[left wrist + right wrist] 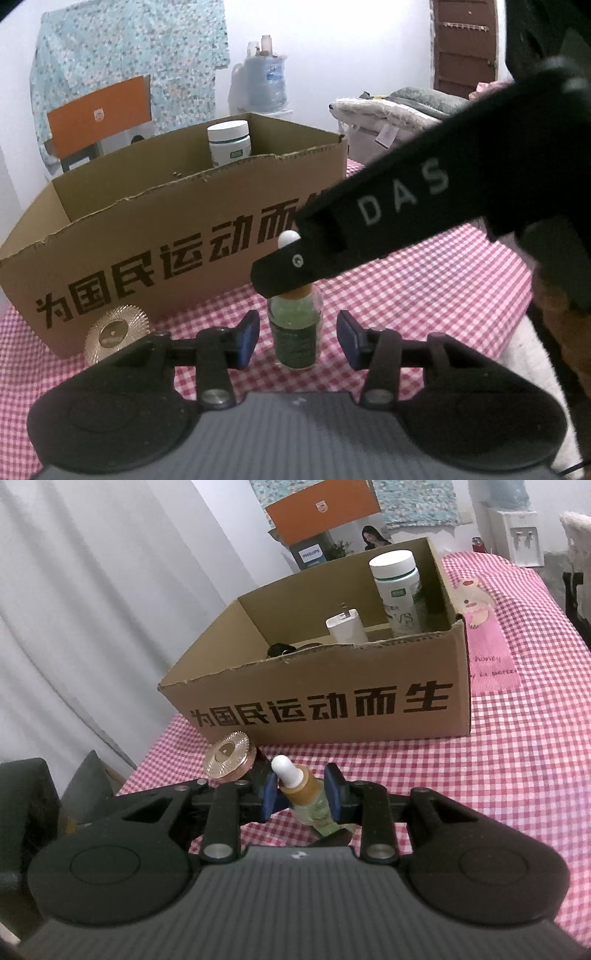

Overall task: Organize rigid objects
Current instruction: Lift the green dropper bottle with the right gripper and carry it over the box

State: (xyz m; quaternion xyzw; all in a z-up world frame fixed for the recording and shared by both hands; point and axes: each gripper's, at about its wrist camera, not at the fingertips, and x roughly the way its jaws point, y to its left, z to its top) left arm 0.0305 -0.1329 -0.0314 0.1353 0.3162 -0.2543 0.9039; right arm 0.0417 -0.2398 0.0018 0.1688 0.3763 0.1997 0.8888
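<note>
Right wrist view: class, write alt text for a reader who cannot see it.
The right gripper has its jaws around a dropper bottle on a pink checked tablecloth. Behind stands an open cardboard box holding a white-capped bottle.

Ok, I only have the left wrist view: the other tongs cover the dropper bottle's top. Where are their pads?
Observer: The right tongs straddle the dropper bottle at its amber collar, one pad each side.
Operator: What else is in the box besides the white-capped jar?
Observer: A small white container stands in the cardboard box, left of that jar.
Operator: Anything more?
Observer: A dark item lies by the near wall; I cannot identify it.
</note>
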